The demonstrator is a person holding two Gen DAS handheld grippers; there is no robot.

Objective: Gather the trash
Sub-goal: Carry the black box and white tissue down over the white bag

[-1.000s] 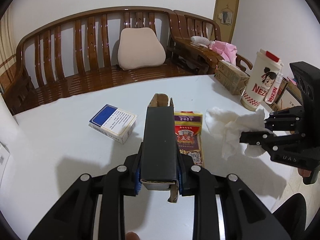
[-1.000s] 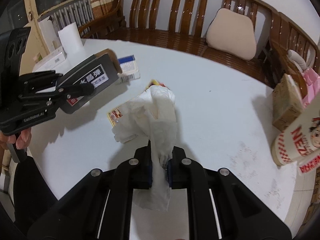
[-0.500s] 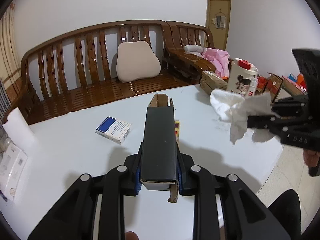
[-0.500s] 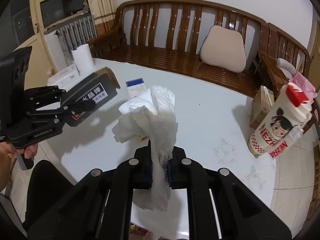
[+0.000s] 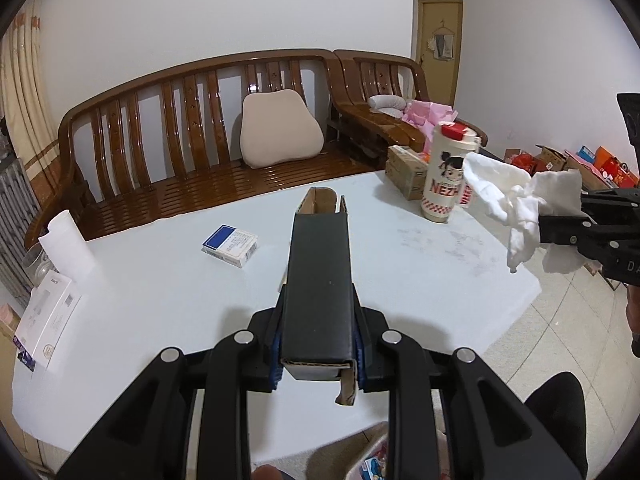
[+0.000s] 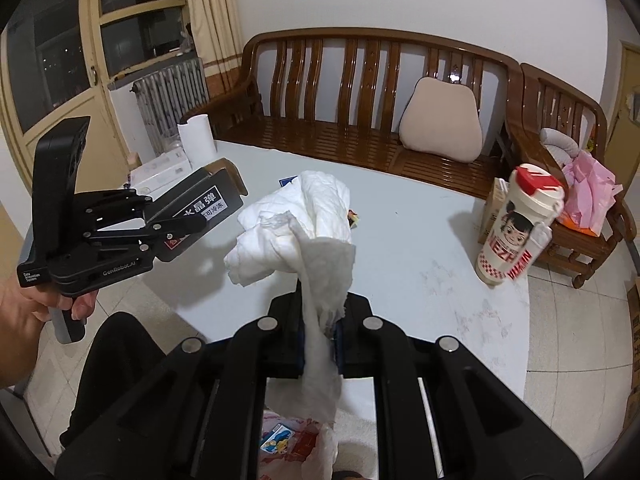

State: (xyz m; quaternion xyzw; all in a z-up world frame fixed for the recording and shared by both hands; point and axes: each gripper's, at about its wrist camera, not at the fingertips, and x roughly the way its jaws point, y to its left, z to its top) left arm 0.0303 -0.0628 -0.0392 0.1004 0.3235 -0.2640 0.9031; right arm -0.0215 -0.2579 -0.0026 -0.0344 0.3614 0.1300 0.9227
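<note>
While both grippers have lifted farther off the table [image 5: 420, 264], left fingers [image 5: 276, 344] pinch the box [image 5: 320, 280], right fingers [image 6: 340, 336] the tissue [image 6: 296, 224].

Open tabletop [image 5: 400, 264] centrally; obstructions: card pack [image 5: 229, 245] left, cup [image 5: 445, 176] and carton [image 5: 406, 171] at far right edge.

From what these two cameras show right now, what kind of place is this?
Most likely a living room in a home. A long wooden bench with a beige cushion stands against the wall behind the white table, and a radiator sits beside curtained windows.
</note>
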